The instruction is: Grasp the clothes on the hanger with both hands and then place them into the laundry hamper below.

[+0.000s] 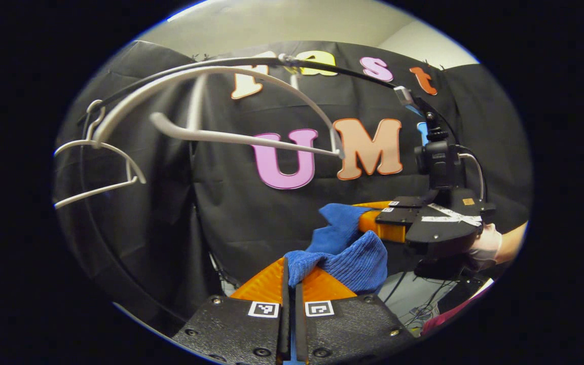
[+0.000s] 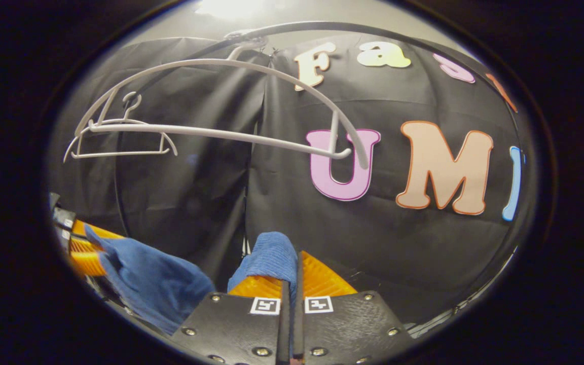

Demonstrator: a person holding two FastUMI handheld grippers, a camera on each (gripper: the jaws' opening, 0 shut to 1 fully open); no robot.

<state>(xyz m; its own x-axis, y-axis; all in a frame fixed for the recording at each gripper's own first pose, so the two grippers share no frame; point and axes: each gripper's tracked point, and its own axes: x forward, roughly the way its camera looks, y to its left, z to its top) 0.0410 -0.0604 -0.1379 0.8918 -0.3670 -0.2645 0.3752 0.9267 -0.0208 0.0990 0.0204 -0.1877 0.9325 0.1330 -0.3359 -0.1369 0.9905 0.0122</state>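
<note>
blue cloth (image 1: 342, 253) hides gripper (image 1: 292, 276) tips

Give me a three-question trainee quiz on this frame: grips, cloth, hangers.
1. True or false: the blue cloth hangs on the near hanger.
2. What does the left gripper hold? A) hanger B) blue cloth C) cable
3. Fill in: the right gripper is shut on the ____.

Key: 1 false, the cloth is off the bare hanger, stretched between both grippers below it; a second bare hanger hangs farther back. 2 B. 3 blue cloth.
</note>
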